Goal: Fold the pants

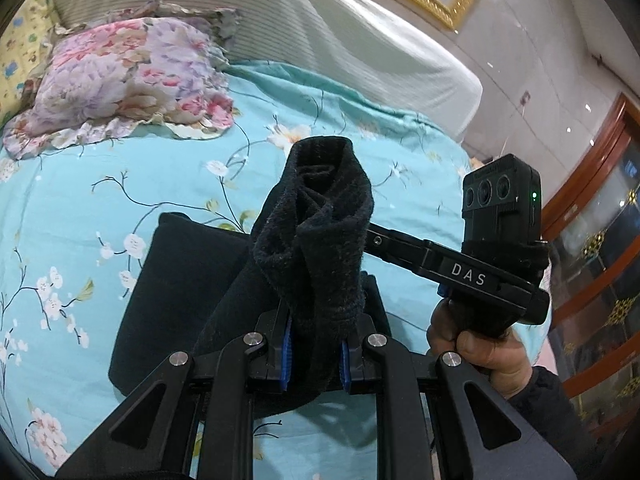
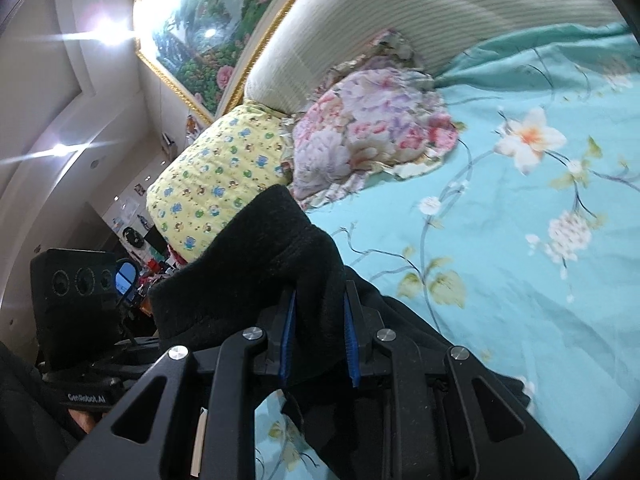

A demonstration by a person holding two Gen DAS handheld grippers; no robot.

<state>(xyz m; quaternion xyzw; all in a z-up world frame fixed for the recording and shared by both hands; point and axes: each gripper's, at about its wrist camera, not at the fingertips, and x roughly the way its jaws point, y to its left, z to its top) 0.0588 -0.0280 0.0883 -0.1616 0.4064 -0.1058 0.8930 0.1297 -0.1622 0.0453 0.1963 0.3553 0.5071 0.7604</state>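
Note:
The black fleece pants (image 1: pixel 320 216) are held up off the bed by both grippers. My left gripper (image 1: pixel 315 354) is shut on a bunched edge of the pants, which stands up in a roll above the blue pads (image 1: pixel 286 356). The rest of the pants (image 1: pixel 180 280) lies in a flat fold on the bed below. My right gripper (image 2: pixel 318 346) is shut on another thick bunch of the pants (image 2: pixel 264 256), with cloth hanging down beneath it. The right gripper's body (image 1: pixel 500 248) shows in the left wrist view, to the right of the roll.
The bed has a turquoise floral sheet (image 1: pixel 80 208). A floral pillow (image 1: pixel 132 76) and a yellow pillow (image 2: pixel 216 176) lie by the padded cream headboard (image 1: pixel 320 20). A gold-framed painting (image 2: pixel 208 24) hangs above. A wooden cabinet (image 1: pixel 600 240) stands past the bed's right side.

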